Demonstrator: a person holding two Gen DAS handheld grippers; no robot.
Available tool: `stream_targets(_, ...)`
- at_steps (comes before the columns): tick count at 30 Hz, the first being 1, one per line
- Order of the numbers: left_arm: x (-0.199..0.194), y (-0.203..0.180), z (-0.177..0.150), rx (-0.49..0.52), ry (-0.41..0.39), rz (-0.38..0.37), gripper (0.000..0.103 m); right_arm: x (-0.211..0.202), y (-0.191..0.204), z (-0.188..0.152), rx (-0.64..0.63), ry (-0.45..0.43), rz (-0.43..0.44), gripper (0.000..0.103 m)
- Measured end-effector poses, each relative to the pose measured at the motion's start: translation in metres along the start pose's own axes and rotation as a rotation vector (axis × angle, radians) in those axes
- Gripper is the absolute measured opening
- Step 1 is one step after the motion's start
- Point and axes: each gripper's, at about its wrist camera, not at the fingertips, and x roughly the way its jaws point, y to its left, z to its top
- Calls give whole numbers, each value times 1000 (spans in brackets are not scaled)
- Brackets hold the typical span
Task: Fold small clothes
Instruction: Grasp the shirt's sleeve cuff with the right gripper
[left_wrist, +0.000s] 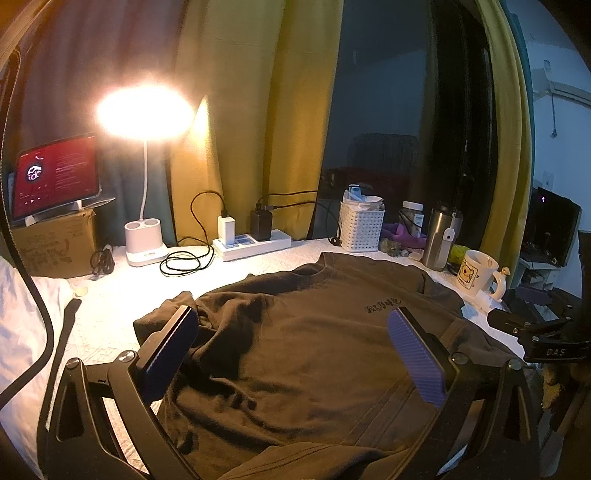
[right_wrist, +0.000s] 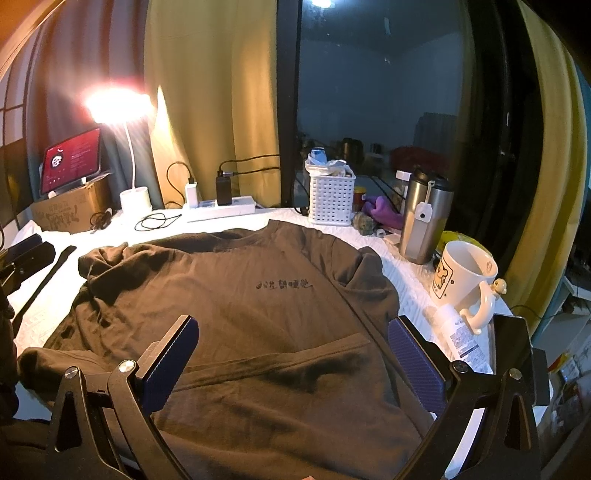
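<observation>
A dark brown T-shirt with small black lettering on the chest lies spread front-up on the white table cover, collar toward the far side; it also shows in the right wrist view. Its left sleeve is bunched and its lower part is folded up over the front. My left gripper is open above the shirt's left half, holding nothing. My right gripper is open above the shirt's lower right part, holding nothing. The right gripper's body shows at the right edge of the left wrist view.
Along the far edge stand a lit desk lamp, a power strip with chargers and cables, a white basket, a steel flask and a bear mug. A tablet rests on a cardboard box at left. A white tube lies by the mug.
</observation>
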Motion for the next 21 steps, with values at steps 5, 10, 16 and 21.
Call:
stream_targets(5,14,0,-2,5,30,0,101,18,-10,-8,12,37,-4,103)
stream_targets(10,33,-3,-2,8,67,-2,101,36,-24,-3,36,68,-15,103)
stream_targets(16,56,-4,4,8,106,0,101,64,-41,10,56,105,-33,103)
stream_targets(21,77,-5,12,6,129,14,101,91,-58,24,62,126,-37,103)
